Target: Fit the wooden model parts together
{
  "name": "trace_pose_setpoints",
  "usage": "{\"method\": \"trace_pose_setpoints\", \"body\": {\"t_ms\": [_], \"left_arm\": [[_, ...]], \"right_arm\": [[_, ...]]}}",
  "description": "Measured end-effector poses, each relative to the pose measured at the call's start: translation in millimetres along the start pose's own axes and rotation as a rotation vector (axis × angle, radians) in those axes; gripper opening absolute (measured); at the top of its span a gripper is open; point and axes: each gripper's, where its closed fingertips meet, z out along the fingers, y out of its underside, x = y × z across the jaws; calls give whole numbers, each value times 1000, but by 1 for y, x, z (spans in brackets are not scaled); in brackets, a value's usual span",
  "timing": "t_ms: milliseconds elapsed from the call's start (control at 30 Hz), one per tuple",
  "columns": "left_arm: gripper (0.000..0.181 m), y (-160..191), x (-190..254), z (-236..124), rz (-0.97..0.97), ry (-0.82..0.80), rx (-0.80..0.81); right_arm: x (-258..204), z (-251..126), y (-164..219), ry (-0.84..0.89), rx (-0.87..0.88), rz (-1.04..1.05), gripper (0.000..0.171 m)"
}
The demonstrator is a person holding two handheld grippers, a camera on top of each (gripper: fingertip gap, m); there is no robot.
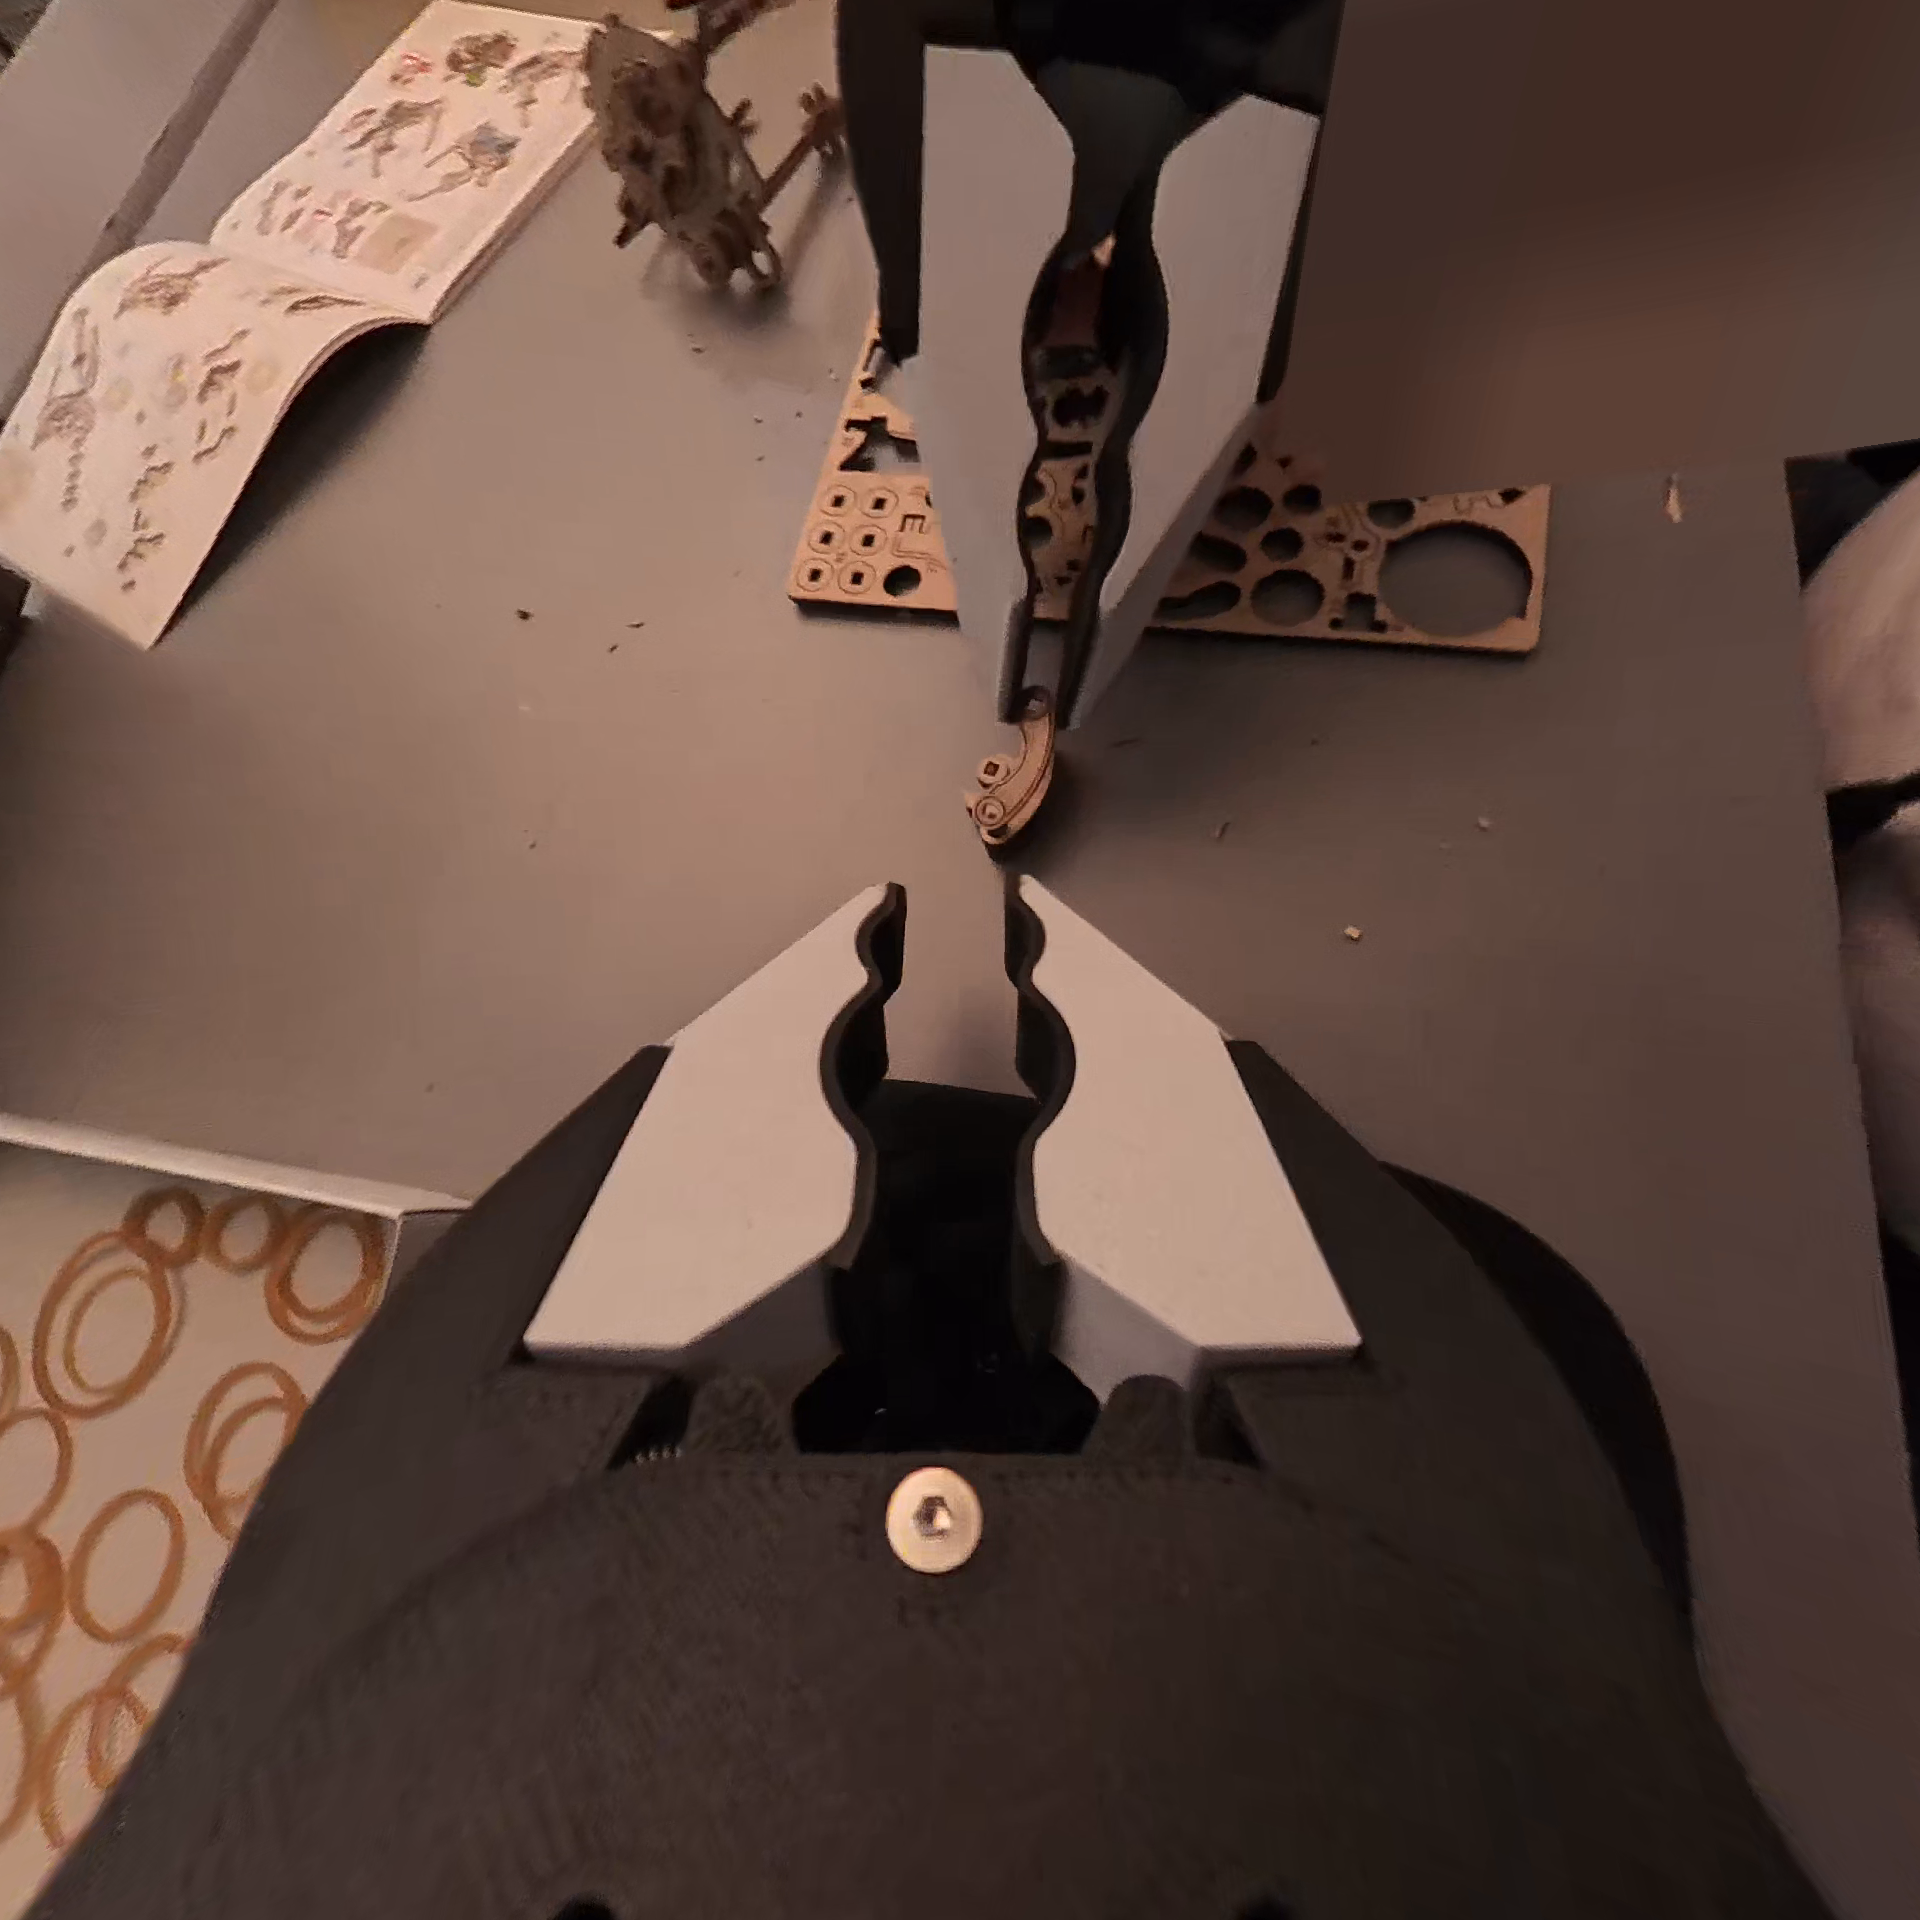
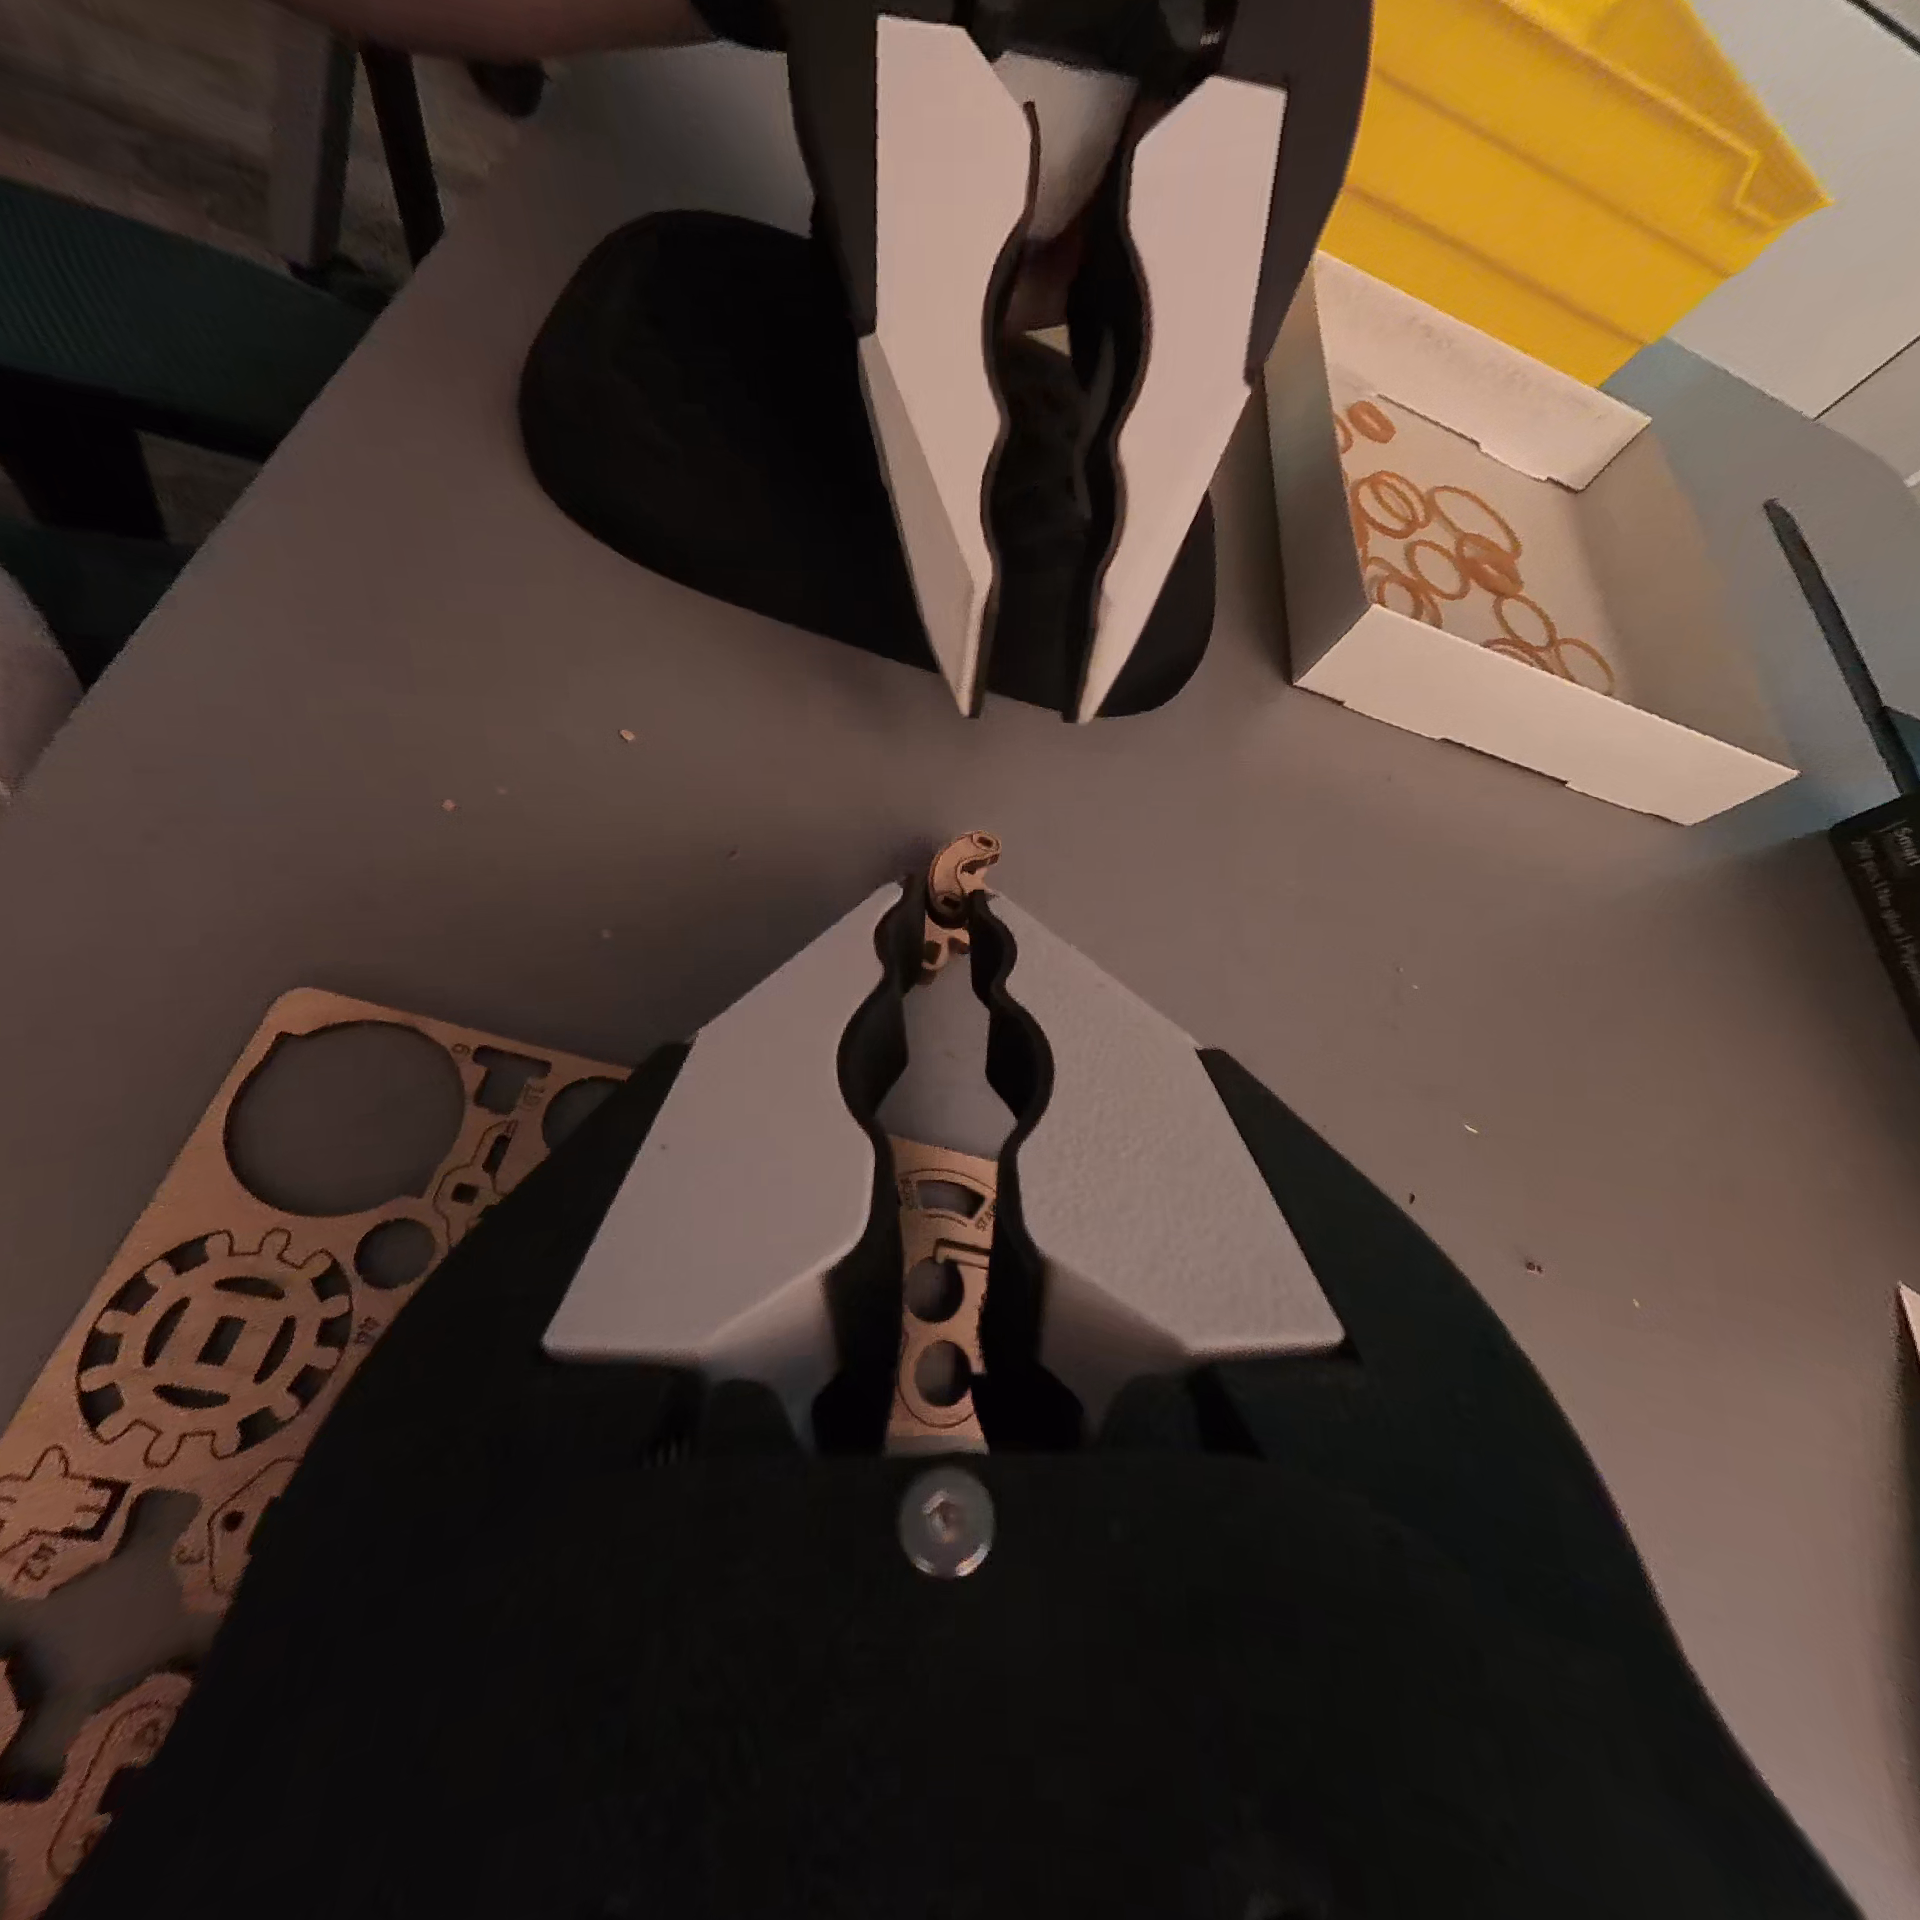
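Note:
My right gripper (image 2: 945, 896) is shut on a small curved wooden part (image 2: 962, 860) and holds it by one end just above the grey table. In the left wrist view the right gripper (image 1: 1042, 709) comes down from the top, and the curved part (image 1: 1013, 777) hangs from its tips. My left gripper (image 1: 956, 888) faces it from close by, a short gap below the part. Its jaws stand a little apart with nothing between them. It also shows in the right wrist view (image 2: 1027, 712). A partly built wooden model (image 1: 686, 177) stands at the far side.
A punched-out wooden sheet (image 1: 1299, 561) lies behind the right gripper, and also shows in the right wrist view (image 2: 260, 1299). An open instruction booklet (image 1: 291, 312) lies at far left. A white box of rubber bands (image 2: 1455, 582) and a yellow bin (image 2: 1558, 177) sit beside the left gripper. Wood crumbs dot the table. The tips of one gripper are about 4 cm away from the tips of the other.

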Motion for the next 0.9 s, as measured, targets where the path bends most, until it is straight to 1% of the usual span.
{"method": "trace_pose_setpoints", "body": {"t_ms": [167, 367, 500, 633, 900], "left_arm": [[13, -1, -4, 7, 13, 56, -7], [12, 2, -7, 19, -33, 135, -38], [11, -3, -8, 18, -85, 194, -12], [9, -2, -14, 19, -166, 220, -14], [9, -1, -12, 20, -202, 258, -30]], "right_arm": [[0, -1, 1, -22, 10, 15, 7], [3, -5, -2, -18, 34, 20, 7], [3, -4, -2, -26, 39, 22, 7], [2, -2, -3, -37, 49, 24, 7], [-3, 3, 4, -56, -2, 2, 7]]}}
